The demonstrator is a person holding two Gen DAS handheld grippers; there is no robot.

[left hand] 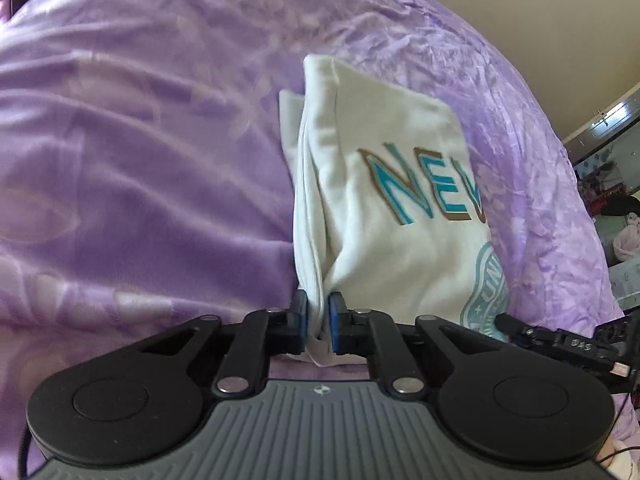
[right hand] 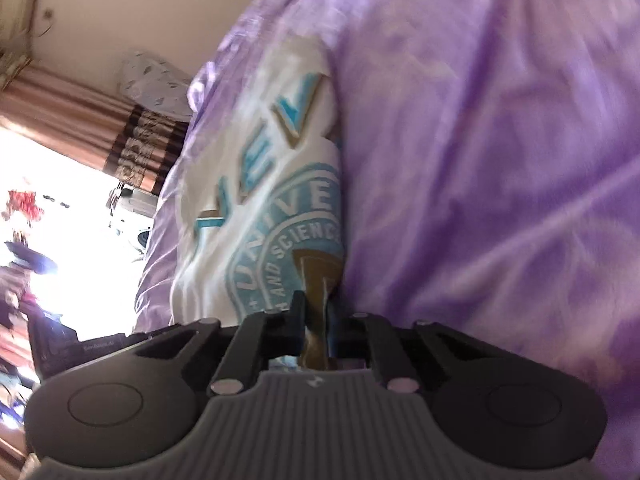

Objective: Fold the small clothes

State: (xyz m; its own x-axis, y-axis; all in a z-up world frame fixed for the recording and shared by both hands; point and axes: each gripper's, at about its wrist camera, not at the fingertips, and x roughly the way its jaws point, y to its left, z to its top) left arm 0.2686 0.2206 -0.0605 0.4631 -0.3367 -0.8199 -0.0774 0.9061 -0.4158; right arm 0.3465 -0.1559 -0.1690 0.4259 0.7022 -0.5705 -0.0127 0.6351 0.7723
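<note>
White folded shirt (left hand: 384,200) edge clamped between both claws, left (left hand: 318,320) and right (right hand: 318,320).

Purple blanket (left hand: 140,160) on bed, cream wall (right hand: 140,8), striped curtain (right hand: 132,148) by bright window (right hand: 80,240)

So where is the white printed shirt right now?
The white printed shirt lies folded on the purple blanket, centre-right in the left wrist view, with its near edge pinched by the left gripper and right gripper.

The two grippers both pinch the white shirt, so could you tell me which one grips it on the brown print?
The right gripper: its pads clamp the white shirt on brown print. The left gripper holds plain white layered edges.
</note>
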